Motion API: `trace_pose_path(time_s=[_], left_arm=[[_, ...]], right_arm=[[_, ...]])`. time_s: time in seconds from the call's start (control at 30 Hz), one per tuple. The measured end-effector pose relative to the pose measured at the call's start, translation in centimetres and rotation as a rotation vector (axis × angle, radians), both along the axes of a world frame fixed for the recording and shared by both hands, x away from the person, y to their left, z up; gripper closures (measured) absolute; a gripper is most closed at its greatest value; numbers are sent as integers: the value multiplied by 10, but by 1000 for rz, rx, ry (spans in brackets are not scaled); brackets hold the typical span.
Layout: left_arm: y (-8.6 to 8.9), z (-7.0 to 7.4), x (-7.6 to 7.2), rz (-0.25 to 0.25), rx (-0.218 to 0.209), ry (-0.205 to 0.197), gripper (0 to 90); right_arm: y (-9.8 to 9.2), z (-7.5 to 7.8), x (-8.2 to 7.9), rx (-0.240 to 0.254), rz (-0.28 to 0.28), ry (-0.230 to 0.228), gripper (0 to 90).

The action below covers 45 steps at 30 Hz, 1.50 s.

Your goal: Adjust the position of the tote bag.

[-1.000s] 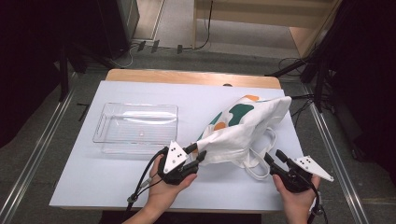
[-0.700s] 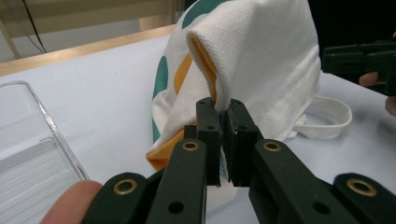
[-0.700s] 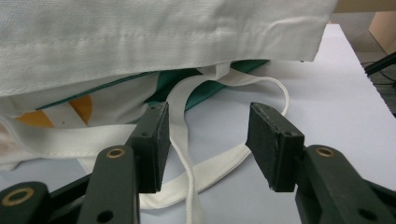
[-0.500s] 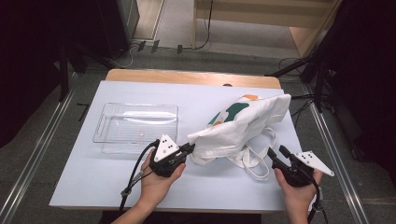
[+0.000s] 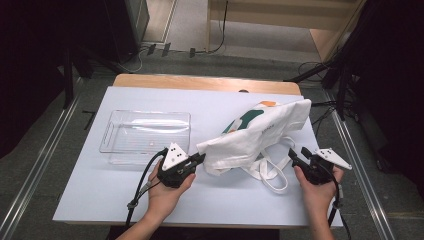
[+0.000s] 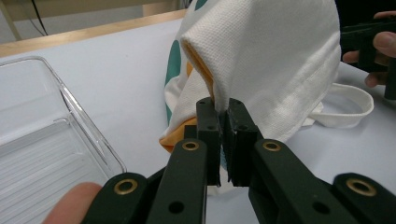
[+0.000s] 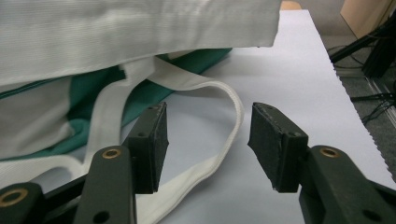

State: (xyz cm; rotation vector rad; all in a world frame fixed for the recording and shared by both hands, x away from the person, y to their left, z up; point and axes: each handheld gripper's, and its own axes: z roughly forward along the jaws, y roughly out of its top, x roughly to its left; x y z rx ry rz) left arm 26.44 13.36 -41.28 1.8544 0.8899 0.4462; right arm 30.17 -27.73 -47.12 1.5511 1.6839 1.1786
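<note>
White tote bag [image 5: 260, 132] lies on the table [image 5: 100, 200], right of centre, running from the near middle toward the far right; green and orange print shows at its far side. Left gripper [image 5: 199, 160] clamped on the bag's near-left corner; in the left gripper view [image 6: 223, 114] the cloth is pinched tight between the jaws, folded to a peak above them. Right gripper [image 5: 295, 159] at the near right, jaws parted and pressing on nothing; in the right gripper view [image 7: 208, 140] a white handle loop [image 7: 219, 158] lies on the table between them. Clear plastic tray [image 5: 107, 135] sits left of the bag.
</note>
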Motion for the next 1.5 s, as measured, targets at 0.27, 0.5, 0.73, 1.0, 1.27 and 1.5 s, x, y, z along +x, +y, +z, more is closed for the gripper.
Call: trace_pose_path(time_s=[0.27,0.5,0.73,1.0,1.27,1.5], left_arm=[[2,-1,0,-1,5,6,881],[4,-1,1,5,1,11,881],[6,-1,5,16,-16,17,880],[8,1,7,30,-20,26,880],[6,1,8,33,-21,28,879],[9,-2,10,28,-25,35,880]], right_arm=[[2,-12,20,-35,-92,79,606],[0,-16,21,-44,-66,141,891],[2,-17,4,-60,-28,153,899],[1,-11,-42,-77,76,204,900],[-22,16,-17,69,9,30,622],[-31,25,50,51,-21,57,465]])
